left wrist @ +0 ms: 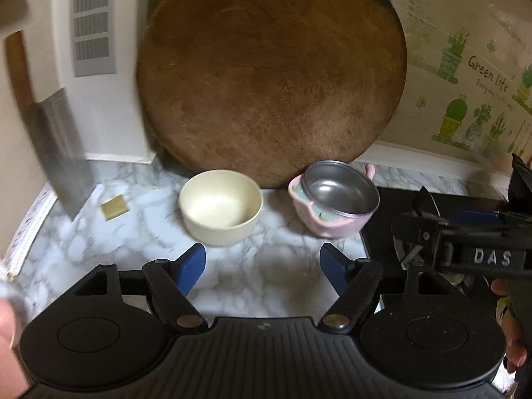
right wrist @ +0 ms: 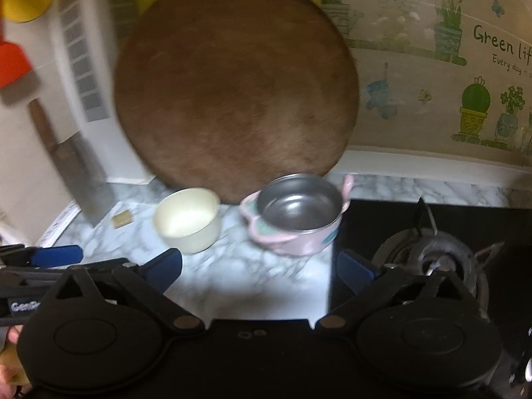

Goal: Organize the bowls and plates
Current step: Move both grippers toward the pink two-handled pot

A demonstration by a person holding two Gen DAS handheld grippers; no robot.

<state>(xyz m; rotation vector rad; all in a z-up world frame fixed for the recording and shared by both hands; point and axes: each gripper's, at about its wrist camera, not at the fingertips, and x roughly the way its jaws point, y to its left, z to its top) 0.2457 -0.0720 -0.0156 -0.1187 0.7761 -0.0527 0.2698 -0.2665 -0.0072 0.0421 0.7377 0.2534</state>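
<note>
Both the left hand-held gripper (left wrist: 262, 266) and right hand-held gripper (right wrist: 259, 266) are released above bare marble table (left wrist: 266, 276); beyond them, the cream bowl (left wrist: 221, 206) and pink steel-lined bowl (left wrist: 334, 207) sit near the rear edge.

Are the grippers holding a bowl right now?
No, nothing is held. The left gripper and right gripper are both open, short of the cream bowl and pink bowl.
</note>
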